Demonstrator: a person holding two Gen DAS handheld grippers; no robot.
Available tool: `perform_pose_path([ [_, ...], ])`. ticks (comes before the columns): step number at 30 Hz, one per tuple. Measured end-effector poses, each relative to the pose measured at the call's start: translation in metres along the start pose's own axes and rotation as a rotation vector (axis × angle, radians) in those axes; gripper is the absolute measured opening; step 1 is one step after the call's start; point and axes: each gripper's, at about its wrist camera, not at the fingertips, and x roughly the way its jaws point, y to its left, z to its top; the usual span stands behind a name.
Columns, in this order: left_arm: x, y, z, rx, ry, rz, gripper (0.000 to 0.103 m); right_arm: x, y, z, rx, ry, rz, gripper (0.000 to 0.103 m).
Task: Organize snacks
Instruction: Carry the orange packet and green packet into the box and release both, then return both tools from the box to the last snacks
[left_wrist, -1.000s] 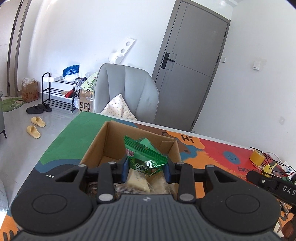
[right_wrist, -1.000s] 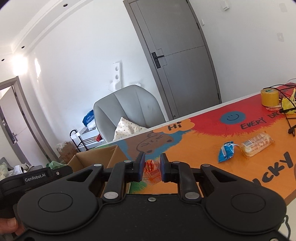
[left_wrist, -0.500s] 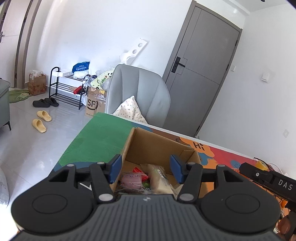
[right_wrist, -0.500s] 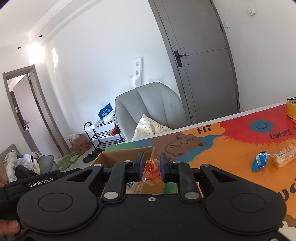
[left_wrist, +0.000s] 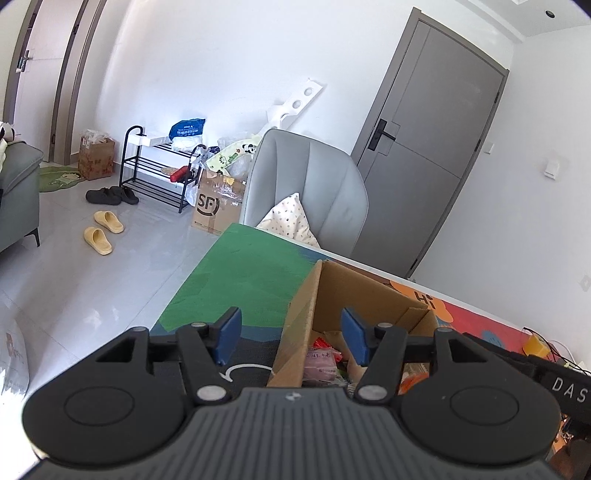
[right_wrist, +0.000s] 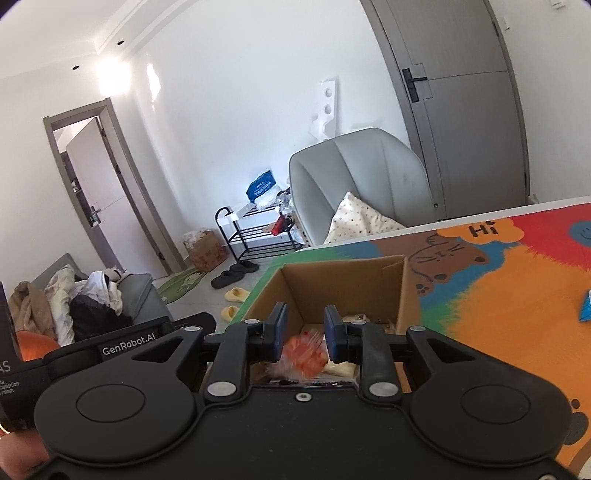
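Claws first, since they sit nearest each lens. The left claw is spread wide and grips nothing; its left blue pad hangs over the green part of the counter, its right pad over the inside of the cardboard box, so the box's near wall stands between them. The right claw has its pads parted, and an orange snack packet, blurred, shows low between them over the open box; whether either pad touches it cannot be told. Beneath the packet, pale wrapped snacks lie on the box floor; from the left view a pink wrapper lies there too. The box stands on the counter's colourful mat, with green to its left and orange to its right. A blue packet lies on the orange part at the frame's right edge, well apart from the box. Behind the counter stands a grey chair with a dotted cushion. Farther back are yellow slippers on the floor, a black shoe rack and a grey door.
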Motion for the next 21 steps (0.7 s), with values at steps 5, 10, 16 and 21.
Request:
perform_pose_path([
  [5, -0.004, -0.002, -0.002, 0.012, -0.013, -0.001, 0.072, 0.001, -0.007, -0.002, 0.020, 0.009, -0.047, 0.035],
  [10, -0.002, -0.011, -0.004, 0.025, -0.008, 0.002, 0.081, -0.010, -0.025, -0.005, 0.050, -0.001, -0.103, 0.043],
  [16, 0.001, -0.030, -0.011, 0.061, 0.006, -0.019, 0.085, -0.027, -0.045, -0.011, 0.076, -0.023, -0.166, 0.054],
  [21, 0.002, -0.052, -0.019, 0.096, 0.014, -0.034, 0.090, -0.041, -0.062, -0.015, 0.097, -0.040, -0.217, 0.067],
])
